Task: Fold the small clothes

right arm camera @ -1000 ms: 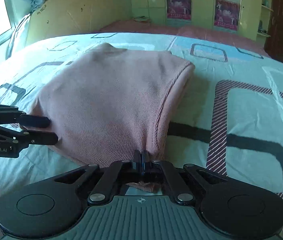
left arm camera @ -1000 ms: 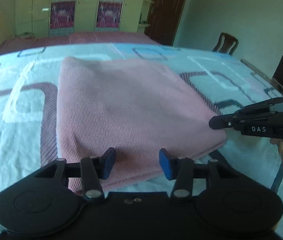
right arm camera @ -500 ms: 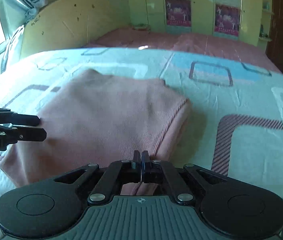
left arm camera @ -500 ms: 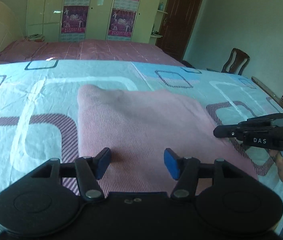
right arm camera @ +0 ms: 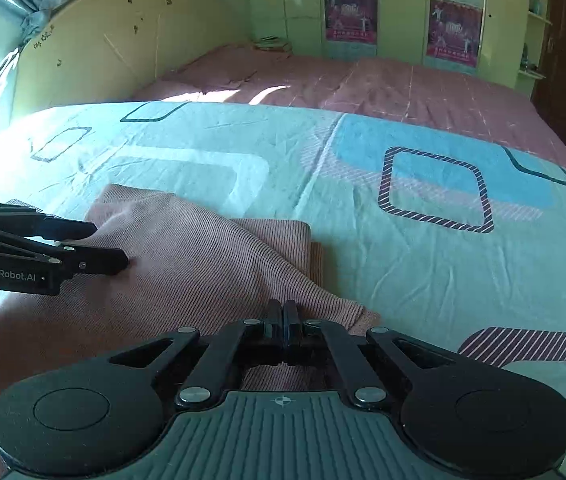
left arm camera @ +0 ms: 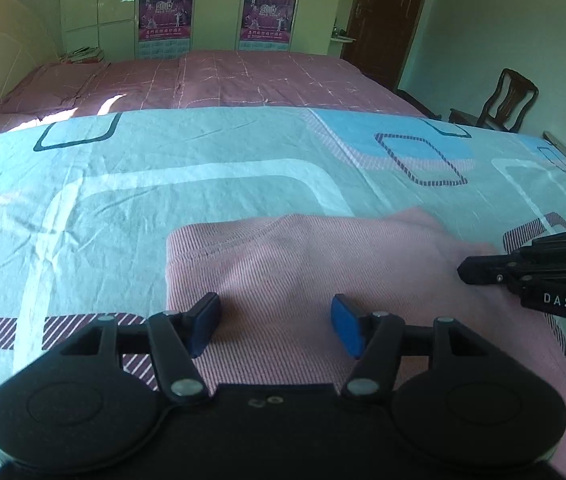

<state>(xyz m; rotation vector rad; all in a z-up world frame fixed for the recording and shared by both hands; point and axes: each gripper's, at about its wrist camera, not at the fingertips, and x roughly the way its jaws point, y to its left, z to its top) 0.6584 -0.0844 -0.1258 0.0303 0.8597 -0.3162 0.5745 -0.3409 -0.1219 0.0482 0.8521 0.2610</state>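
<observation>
A pink ribbed garment (left arm camera: 323, 280) lies folded on the patterned bedsheet (left arm camera: 163, 200). My left gripper (left arm camera: 275, 324) is open, its blue pads above the garment's near part, holding nothing. It also shows in the right wrist view (right arm camera: 111, 246) at the left, over the cloth. My right gripper (right arm camera: 283, 316) is shut, its tips at the garment's (right arm camera: 203, 272) near right edge; whether cloth is pinched between them I cannot tell. It also shows in the left wrist view (left arm camera: 467, 272) at the right, tips on the garment's right edge.
A second bed with a maroon cover (left arm camera: 223, 80) lies behind. A wooden chair (left arm camera: 503, 100) stands at the right wall by a dark door (left arm camera: 383, 20). Wardrobes with posters (right arm camera: 351, 12) line the back. A cream headboard (right arm camera: 123, 48) stands at the left.
Both grippers have drawn back and tilted up, so the garment sits lower and smaller in both views. The left gripper stays open and the right stays shut.
</observation>
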